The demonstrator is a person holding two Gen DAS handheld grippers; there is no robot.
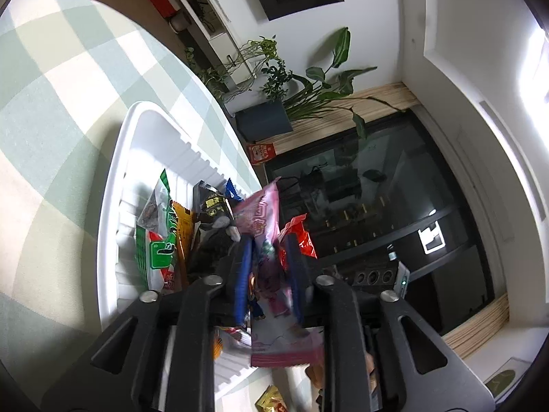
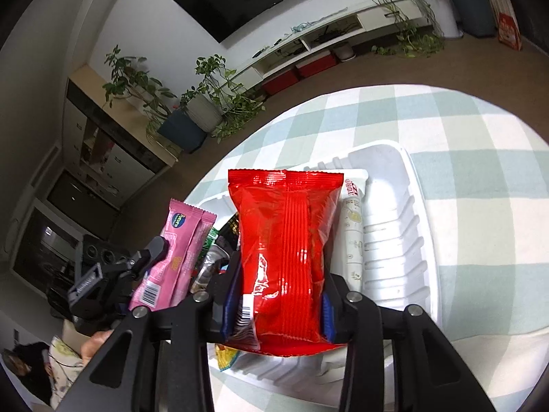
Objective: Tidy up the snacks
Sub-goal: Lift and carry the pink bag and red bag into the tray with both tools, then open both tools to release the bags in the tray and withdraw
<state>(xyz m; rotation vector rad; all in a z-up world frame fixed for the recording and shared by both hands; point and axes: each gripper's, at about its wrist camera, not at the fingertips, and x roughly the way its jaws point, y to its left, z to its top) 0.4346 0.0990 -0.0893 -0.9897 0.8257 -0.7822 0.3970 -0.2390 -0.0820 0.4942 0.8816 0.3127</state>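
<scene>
Left gripper (image 1: pixel 269 250): your fingers pinch a pink snack packet (image 1: pixel 264 219), upright over the white tray (image 1: pixel 113 158).
Right gripper (image 2: pixel 278 295): you're clamped on a big red snack bag (image 2: pixel 284 240), standing in the tray (image 2: pixel 405 206).
Tray contents: green packet (image 1: pixel 156 243), orange packet (image 1: pixel 182 226), dark packet (image 1: pixel 212 213) packed side by side; a white tube (image 2: pixel 353 233) just beside your red bag.
Surface: checked tablecloth (image 2: pixel 463 130).

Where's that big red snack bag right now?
The red bag is held upright in the right tongs over the white tray, with a white packet on one side and the pink pack on the other.
</scene>
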